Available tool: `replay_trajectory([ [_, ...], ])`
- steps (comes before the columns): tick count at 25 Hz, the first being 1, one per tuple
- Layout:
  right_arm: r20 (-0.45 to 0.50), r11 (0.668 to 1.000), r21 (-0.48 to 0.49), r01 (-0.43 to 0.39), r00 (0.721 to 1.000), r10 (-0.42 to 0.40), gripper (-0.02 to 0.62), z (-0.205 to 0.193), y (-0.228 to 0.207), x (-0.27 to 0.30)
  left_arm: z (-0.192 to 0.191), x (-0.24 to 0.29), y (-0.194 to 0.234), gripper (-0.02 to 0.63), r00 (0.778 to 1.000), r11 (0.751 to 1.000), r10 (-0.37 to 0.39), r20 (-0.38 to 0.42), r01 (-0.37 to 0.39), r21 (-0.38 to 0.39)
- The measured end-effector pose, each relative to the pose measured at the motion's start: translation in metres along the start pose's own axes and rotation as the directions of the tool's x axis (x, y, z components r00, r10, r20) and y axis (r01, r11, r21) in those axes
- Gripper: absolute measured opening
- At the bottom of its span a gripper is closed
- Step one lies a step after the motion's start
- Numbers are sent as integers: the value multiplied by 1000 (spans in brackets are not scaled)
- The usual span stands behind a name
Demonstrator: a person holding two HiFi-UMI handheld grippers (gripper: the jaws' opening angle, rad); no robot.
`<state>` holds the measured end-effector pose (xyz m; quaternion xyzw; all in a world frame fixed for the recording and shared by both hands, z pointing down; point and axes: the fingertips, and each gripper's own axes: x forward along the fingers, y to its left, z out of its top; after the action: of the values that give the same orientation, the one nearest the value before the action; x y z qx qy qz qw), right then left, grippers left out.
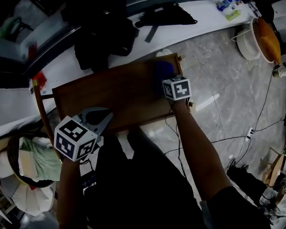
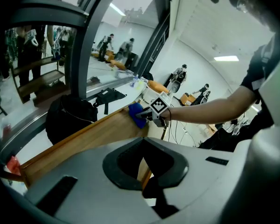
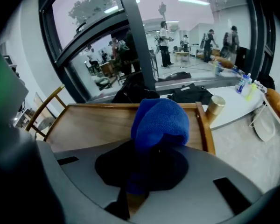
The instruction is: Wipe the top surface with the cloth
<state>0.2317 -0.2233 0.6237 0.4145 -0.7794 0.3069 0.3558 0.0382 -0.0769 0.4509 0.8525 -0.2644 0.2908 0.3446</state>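
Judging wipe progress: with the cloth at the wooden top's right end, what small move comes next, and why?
Probably drag the right gripper leftward across the wooden top with the blue cloth pressed down. Its jaws are shut on the cloth at the far right corner, and bare wood stretches away to the left.

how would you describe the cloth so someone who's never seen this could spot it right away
Find the brown wooden table top in the middle of the head view and go to its far right corner. There the right gripper is shut on a bunched cloth, the only bright blue thing on the wood; the bags beyond are black.
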Motion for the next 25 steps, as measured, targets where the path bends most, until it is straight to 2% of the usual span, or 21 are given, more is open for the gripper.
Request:
replay_trajectory([
  [10, -43, 978, 98, 183, 983, -180, 61, -5, -51, -23, -18, -28, 5, 8, 999, 999, 42, 26, -41, -24],
  [16, 10, 978, 111, 178, 984, -180, 61, -1, -47, -32, -36, -65, 14, 8, 996, 996, 76, 48, -73, -55],
  [20, 56, 994, 7, 108, 993, -108, 61, -1, 8, -49, -62, -109, 38, 8, 990, 989, 123, 65, -117, -93],
  [22, 58, 998, -47, 48, 997, -45, 61, 0, 60, -46, -78, -131, 52, 8, 986, 983, 150, 77, -141, -118],
  [25, 73, 990, -105, -97, 992, 105, 61, 12, 164, -33, -101, -162, 69, 8, 980, 974, 179, 85, -164, -158],
])
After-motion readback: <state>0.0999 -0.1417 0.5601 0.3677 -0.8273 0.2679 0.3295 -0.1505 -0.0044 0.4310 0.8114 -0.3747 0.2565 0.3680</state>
